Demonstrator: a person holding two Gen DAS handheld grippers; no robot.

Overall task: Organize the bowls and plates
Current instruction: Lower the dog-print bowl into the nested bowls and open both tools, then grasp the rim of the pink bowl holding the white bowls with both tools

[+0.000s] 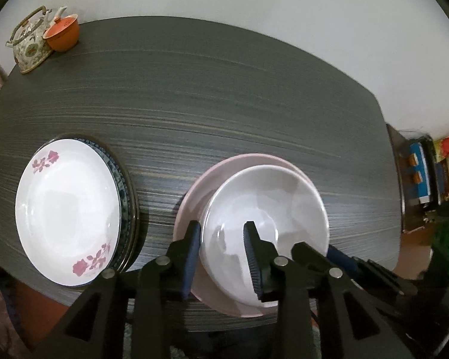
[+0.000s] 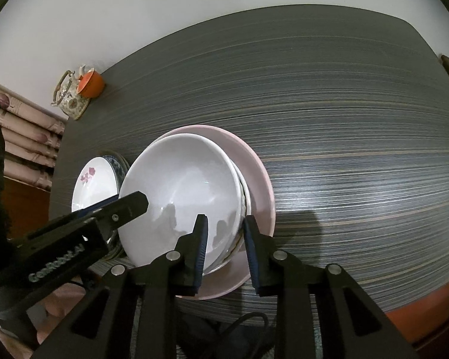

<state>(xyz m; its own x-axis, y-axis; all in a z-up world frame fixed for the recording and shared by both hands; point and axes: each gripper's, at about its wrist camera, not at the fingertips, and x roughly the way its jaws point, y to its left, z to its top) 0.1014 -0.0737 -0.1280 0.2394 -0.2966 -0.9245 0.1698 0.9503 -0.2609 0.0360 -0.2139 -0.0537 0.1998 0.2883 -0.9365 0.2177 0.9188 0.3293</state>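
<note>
Both tongs straddle the rim of the plain white ceramic bowl [image 1: 265, 224], which sits in the pale pink round plate [image 1: 194, 197] at lower centre: left tongs [image 1: 223, 258] on its near-left rim, right tongs [image 2: 226, 252] on its near-right rim, jaws gapped, and I cannot tell whether either pad bears on the rim. Judgement: close both evenly and keep the bowl level before lifting. Dark grey streaked worktop [image 1: 224, 95]; rose-print white plate [image 1: 68, 212] stacked lower left, floral teapot [image 1: 30, 42] and orange cup [image 1: 63, 34] upper left, white wall behind.
</note>
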